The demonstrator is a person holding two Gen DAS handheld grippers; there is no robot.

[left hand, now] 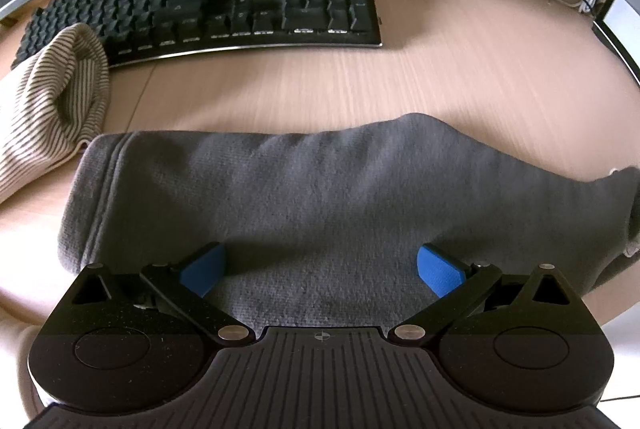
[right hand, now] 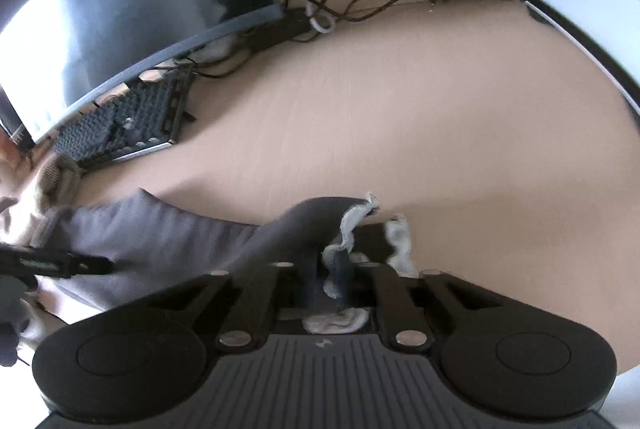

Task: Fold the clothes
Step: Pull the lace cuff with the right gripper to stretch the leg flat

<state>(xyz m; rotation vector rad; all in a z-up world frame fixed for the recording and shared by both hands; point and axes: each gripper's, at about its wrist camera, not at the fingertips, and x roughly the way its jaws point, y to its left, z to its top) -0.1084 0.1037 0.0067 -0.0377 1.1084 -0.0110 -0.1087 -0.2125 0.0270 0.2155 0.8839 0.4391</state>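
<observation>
A striped garment is lying at the desk's left edge, part of it resting on the keyboard's near corner. Just right of it, a grey garment is lying along the near edge, spreading toward the right.

The left gripper is hovering over the grey cloth's near side with its jaws standing wide and nothing between the blue pads. The right gripper is clamping fully onto the grey garment's right end, where a pale hem is bunching up between the fingers.

Judgement: the cloth is looking soft, light and limp. It is likely sagging wherever unsupported, so the seamed left edge and the hemmed right end are offering the soundest holds.

The left view is showing the garment's full span and the striped piece clearly. Only the right view is showing the pinch on the hem, plus the left gripper's dark finger entering over the cloth.
</observation>
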